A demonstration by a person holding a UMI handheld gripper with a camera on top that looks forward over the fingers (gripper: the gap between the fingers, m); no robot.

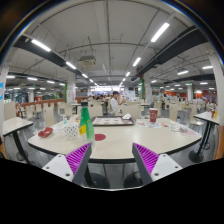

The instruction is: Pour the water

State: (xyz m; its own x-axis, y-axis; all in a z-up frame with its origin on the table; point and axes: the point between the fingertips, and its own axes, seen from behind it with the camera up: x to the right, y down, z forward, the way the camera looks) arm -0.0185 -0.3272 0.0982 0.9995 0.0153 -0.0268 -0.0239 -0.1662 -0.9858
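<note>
A large hall with rows of ceiling lights (pixel 45 46) stretches into the distance. In the middle stands a pale round desk (pixel 118 145), with more desks to the left and right and a person (pixel 117 99) seated on its far side. On the left part of the desk stands a green bottle (pixel 86 122), upright, with a clear glass (pixel 70 128) just beside it on its left and something red (pixel 45 132) further left. A dark tray (pixel 112 121) lies near the far edge, and a small red spot (pixel 127 136) marks the middle.

The tool (pixel 113 160) hangs at the near edge of the desk with its fingers spread wide apart and nothing between them; the bottle sits well ahead and to the left of the left pad (pixel 79 158).

The approach looks like the risk. The bottle is tall and narrow, so a finger arriving off-centre could tip it into the glass that stands so close. A loose hold could let it slip during the tilt and spill water across the desk.
</note>
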